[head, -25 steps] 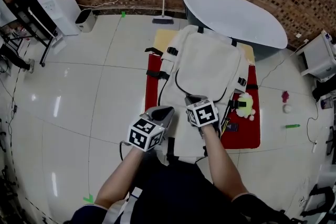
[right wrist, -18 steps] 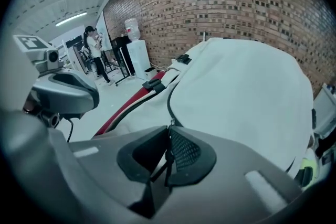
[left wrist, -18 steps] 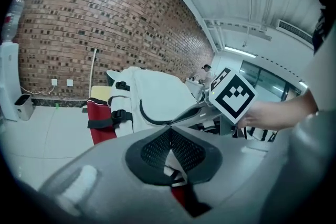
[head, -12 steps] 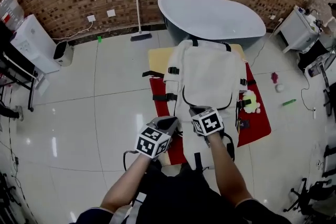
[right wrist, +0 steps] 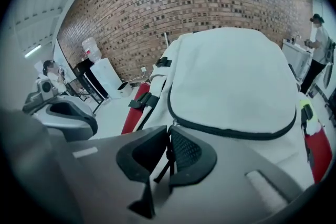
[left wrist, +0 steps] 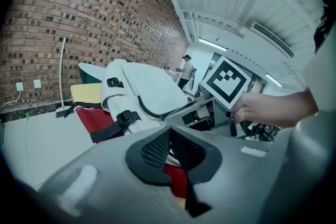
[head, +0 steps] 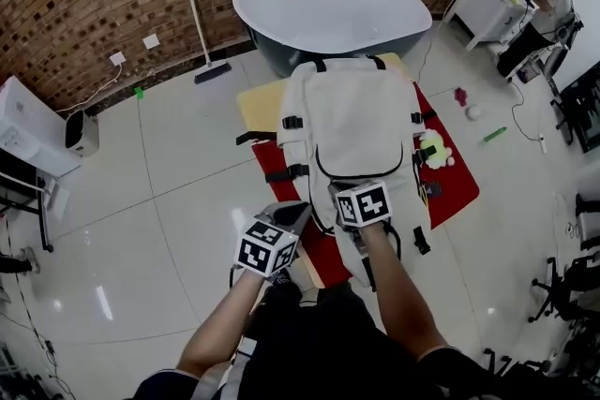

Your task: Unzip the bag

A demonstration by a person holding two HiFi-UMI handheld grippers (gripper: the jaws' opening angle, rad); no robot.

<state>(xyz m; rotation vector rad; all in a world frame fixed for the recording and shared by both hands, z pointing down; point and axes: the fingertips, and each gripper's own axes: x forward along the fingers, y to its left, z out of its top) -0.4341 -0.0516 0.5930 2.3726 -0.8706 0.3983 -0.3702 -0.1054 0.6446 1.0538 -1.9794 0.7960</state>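
Both pairs of jaws are together, those of the right gripper [right wrist: 168, 148] pinching the black zipper pull [right wrist: 164, 167] of the white bag [head: 354, 117] lying on the red mat [head: 457, 185], those of the left gripper [left wrist: 169, 148] empty beside its near left corner.

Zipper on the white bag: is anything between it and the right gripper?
Nothing visible is in the way. The right gripper is shut on the black pull cord at the zipper of the white bag. Nothing lies across the zipper where it shows.
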